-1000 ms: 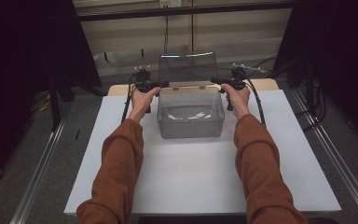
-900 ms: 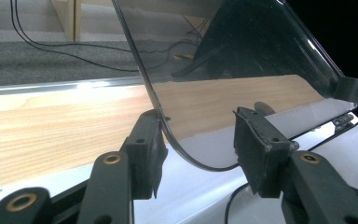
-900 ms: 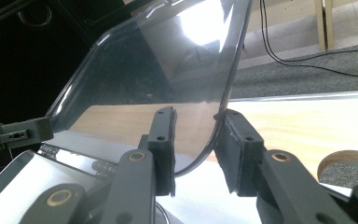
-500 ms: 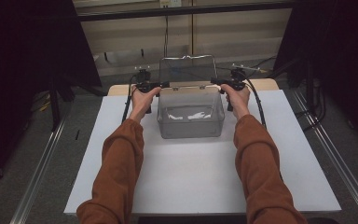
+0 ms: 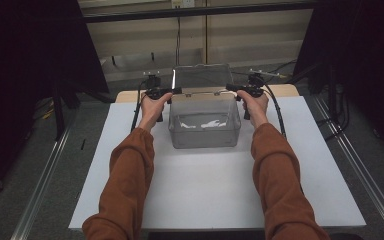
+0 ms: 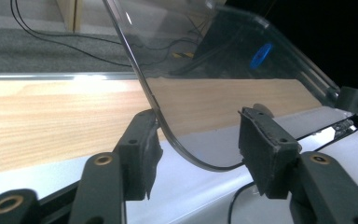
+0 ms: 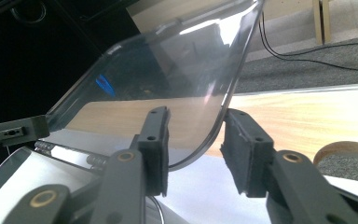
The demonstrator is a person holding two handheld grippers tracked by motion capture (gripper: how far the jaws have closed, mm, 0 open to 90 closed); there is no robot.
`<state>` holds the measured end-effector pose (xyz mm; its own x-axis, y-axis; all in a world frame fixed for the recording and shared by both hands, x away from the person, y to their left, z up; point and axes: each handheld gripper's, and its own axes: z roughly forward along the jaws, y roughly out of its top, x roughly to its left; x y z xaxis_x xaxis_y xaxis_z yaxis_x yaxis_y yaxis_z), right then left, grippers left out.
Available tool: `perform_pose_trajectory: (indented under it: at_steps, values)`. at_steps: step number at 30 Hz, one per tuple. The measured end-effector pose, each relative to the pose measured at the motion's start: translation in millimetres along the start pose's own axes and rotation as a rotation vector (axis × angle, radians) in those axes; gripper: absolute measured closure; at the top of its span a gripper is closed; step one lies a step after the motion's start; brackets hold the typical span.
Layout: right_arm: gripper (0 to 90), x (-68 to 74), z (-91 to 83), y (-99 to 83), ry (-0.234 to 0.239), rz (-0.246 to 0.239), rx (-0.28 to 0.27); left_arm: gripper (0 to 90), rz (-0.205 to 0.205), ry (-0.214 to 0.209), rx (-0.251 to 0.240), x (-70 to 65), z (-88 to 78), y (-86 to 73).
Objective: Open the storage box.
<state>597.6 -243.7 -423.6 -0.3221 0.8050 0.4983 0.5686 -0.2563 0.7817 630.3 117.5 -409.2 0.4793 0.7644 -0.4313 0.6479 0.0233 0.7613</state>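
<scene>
Left gripper view has the two black jaws standing apart, with the rounded corner of a clear lid (image 6: 200, 74) curving down between them; the lid's edge touches the inner face of the jaw at 9 o'clock, while the padded jaw at 3 o'clock sits just clear of it, so the left gripper (image 6: 198, 149) is released rather than clamped. Beyond the lid lies a strip of wooden tabletop (image 6: 51, 121), with grey floor and black cables at 12 o'clock.

Right gripper view mirrors this: the right gripper (image 7: 196, 144) has its jaws spread, the lid's opposite rounded corner dipping between them. The lid edge runs just beside the pad at 3 o'clock, and whether it touches I cannot tell; the jaw at 9 o'clock stands apart from it. The lid rises tilted toward 12 o'clock.

High view places the left gripper at 10 o'clock and the right gripper at 2 o'clock of a clear plastic box (image 5: 205, 122), each at a rear corner where the raised lid is hinged. The box stands at the far middle of a white table cover (image 5: 215, 195) and holds something white inside, too blurred to identify. The person's forearms, in rust-orange sleeves (image 5: 130, 185), come in from 6 o'clock, one to each gripper.
</scene>
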Motion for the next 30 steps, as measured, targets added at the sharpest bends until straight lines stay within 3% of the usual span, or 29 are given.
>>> perform_pose_trajectory:
  at_steps: [7, 8, 9, 11, 15, 18, 21, 26, 30]
  values:
    - [48.9, -0.8, -0.9, -0.3, -0.012, -0.003, 0.006, 38.7, -0.011, 0.021, -0.004, 2.4, 1.7, -1.3]
    - [43.1, -1.5, -1.4, 0.5, -0.007, 0.014, -0.013, 35.6, 0.004, 0.041, -0.001, 1.7, 2.7, -1.7]
    - [37.8, -1.5, -1.8, 0.8, -0.029, 0.004, -0.015, 33.0, 0.002, 0.052, -0.005, 2.6, 2.5, -2.2]
    - [36.1, -2.1, -2.6, 0.7, -0.042, -0.017, -0.010, 29.4, -0.020, 0.040, -0.011, 6.4, 1.3, -2.8]
    - [29.5, 0.6, -3.4, 0.5, -0.058, -0.054, -0.008, 24.7, 0.026, 0.053, -0.039, 5.0, -1.2, -1.5]
    - [25.2, 2.9, -4.2, 1.2, -0.066, -0.069, -0.017, 20.5, 0.088, 0.054, -0.061, -0.2, -3.0, -0.1]
    - [21.4, 7.4, -6.3, 2.7, -0.092, -0.122, -0.020, 16.2, 0.145, 0.056, -0.072, -5.2, -6.3, 0.9]
    - [14.6, 14.5, -11.4, 1.5, -0.116, -0.193, -0.047, 15.5, 0.174, 0.049, -0.095, -6.1, -11.2, -5.0]
    - [13.6, 16.7, -14.6, 0.8, -0.120, -0.216, -0.056, 11.5, 0.187, 0.060, -0.110, -5.0, -12.3, -8.5]
